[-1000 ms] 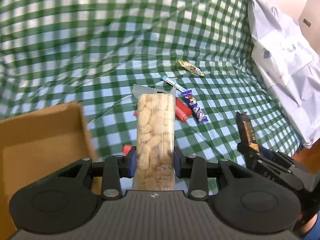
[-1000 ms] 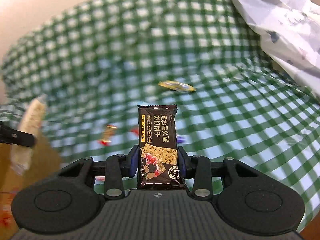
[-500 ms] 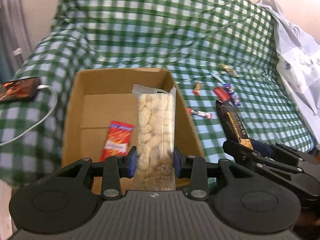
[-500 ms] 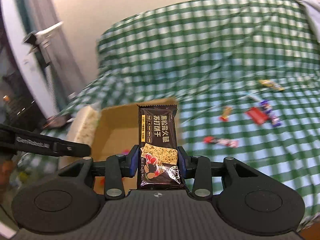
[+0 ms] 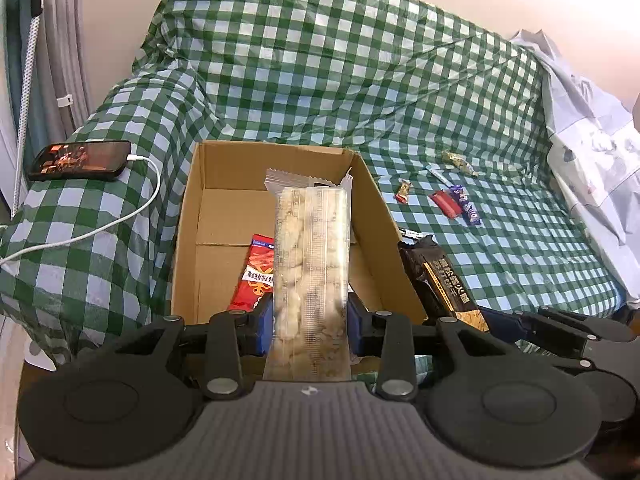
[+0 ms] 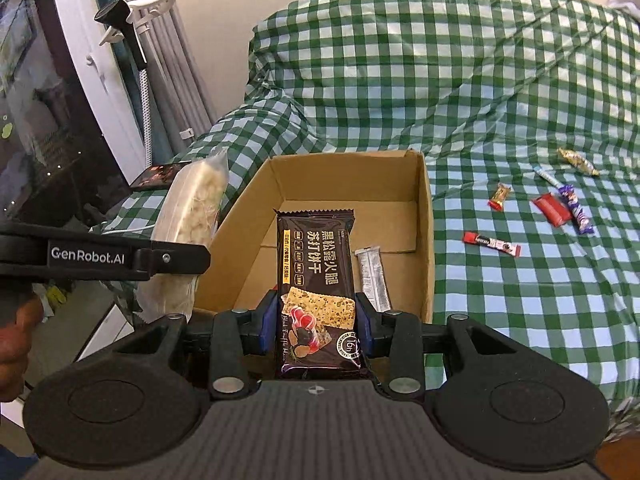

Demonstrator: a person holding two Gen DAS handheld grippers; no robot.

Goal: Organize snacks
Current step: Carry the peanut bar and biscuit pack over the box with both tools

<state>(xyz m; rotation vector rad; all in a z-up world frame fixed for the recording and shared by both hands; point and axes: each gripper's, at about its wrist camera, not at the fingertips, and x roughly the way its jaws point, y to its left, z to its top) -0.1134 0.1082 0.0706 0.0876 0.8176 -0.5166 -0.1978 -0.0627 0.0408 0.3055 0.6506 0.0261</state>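
My left gripper is shut on a clear pack of pale puffed snacks, held upright at the near edge of an open cardboard box. A red snack packet lies in the box. My right gripper is shut on a dark brown cracker pack, over the box near edge; a silver bar lies inside. The left gripper with its puffed snack pack shows at the left of the right wrist view. The cracker pack shows right of the box in the left wrist view.
The box sits on a sofa under a green checked cloth. Several small snacks lie loose on the seat right of the box. A phone on a white cable rests on the left armrest. A pale bag lies at far right.
Both grippers, still holding their packs, have swung left from the loose snacks on the seat to the near edge of the cardboard box.
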